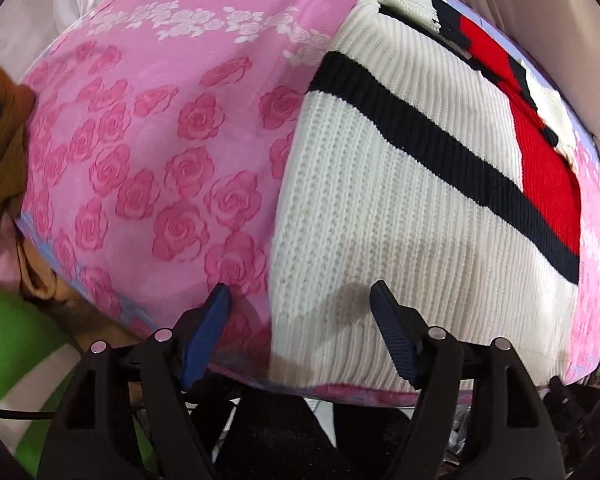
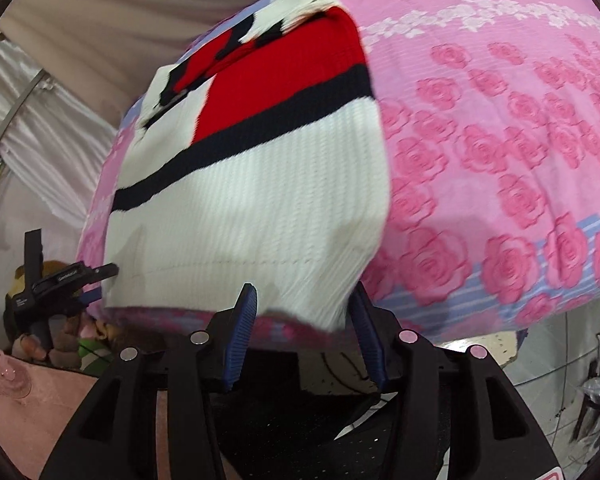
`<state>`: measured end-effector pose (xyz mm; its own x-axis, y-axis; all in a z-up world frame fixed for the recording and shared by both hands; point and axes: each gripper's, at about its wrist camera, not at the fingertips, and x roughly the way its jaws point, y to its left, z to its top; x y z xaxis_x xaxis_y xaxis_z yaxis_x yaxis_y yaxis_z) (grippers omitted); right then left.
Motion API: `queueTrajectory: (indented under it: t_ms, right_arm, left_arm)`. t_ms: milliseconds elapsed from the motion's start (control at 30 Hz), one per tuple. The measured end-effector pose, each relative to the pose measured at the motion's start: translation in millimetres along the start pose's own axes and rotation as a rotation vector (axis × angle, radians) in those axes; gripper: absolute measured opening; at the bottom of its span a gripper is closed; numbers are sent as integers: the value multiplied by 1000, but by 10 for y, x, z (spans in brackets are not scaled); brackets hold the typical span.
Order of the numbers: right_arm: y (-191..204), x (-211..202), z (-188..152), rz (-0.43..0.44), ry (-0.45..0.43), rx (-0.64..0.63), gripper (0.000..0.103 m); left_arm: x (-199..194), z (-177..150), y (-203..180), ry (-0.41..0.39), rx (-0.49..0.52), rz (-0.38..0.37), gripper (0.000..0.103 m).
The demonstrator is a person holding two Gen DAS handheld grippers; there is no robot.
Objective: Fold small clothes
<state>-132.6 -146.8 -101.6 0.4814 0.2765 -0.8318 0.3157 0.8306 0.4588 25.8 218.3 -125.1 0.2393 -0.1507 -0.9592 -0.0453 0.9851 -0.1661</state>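
On the pink rose-patterned bedsheet (image 1: 148,128), a white ribbed knit sweater with a black stripe and a red panel (image 1: 412,184) lies flat and folded. Its ribbed hem faces the near edge of the surface, while the red panel and collar end lie at the far side.

Left gripper (image 1: 300,300): the blue-padded jaws stand spread apart. One pad hangs over the bare sheet just beside the sweater's edge; the other hangs over the white knit near the hem. Neither pad presses on fabric.

Right gripper (image 2: 304,300): the jaws stand apart, with the near corner of the sweater's hem showing between the pads. The pads do not pinch the knit; whether the right-hand pad touches it cannot be told.

The left gripper also appears in the right wrist view, at the sweater's other hem corner. A brown cloth (image 1: 0,152) and a green-and-white cloth (image 1: 24,352) lie beside the sheet's edge.
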Motion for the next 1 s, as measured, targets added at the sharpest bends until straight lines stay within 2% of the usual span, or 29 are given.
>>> queueTrajectory:
  t_ms: [33, 67, 100, 133, 167, 200, 267, 400, 500, 633, 733, 867, 933, 1000]
  right_arm:
    - [2, 11, 5, 11, -5, -1, 45]
    - [-10, 15, -3, 17, -8, 3, 36]
    - [-25, 23, 3, 16, -12, 10, 27]
    - [-53, 36, 19, 22, -11, 22, 9]
    - [-71, 39, 42, 33, -17, 37, 9]
    - [-76, 8, 45, 37, -31, 38, 9]
    - [-33, -94, 86, 45, -65, 22, 8]
    - [0, -370, 146, 55, -111, -5, 7]
    - [-26, -565, 129, 41, -99, -46, 7]
    - [-173, -746, 4, 23, -36, -67, 6]
    - [-296, -807, -142, 9, 37, -73, 6]
    - [-451, -856, -422, -3, 179, -89, 5]
    - [-507, -881, -590, -1, 263, -101, 5]
    - [-523, -947, -658, 11, 298, -102, 5]
  left_arm:
    - [-1, -9, 5, -2, -3, -3, 69]
    - [-1, -10, 14, -2, -6, -5, 69]
    - [-2, -11, -3, -4, -5, -12, 57]
    - [-12, -6, -14, -4, 2, -36, 42]
    - [-25, -12, -12, 10, 15, -72, 32]
    - [-17, 0, -32, 28, 18, -103, 12]
    - [-78, 8, -69, 54, -5, -160, 12]
    - [-277, -49, -78, 55, -12, -159, 11]
    - [-411, -119, -95, 57, -1, -150, 11]
    - [-579, -349, -146, 90, 39, -147, 11]
    - [-595, -609, -263, 151, 86, -126, 10]
    - [-616, -925, -266, 245, 87, -108, 10]
    - [-683, -997, -238, 259, 88, -96, 10]
    - [-772, -1083, -238, 276, 102, -80, 10]
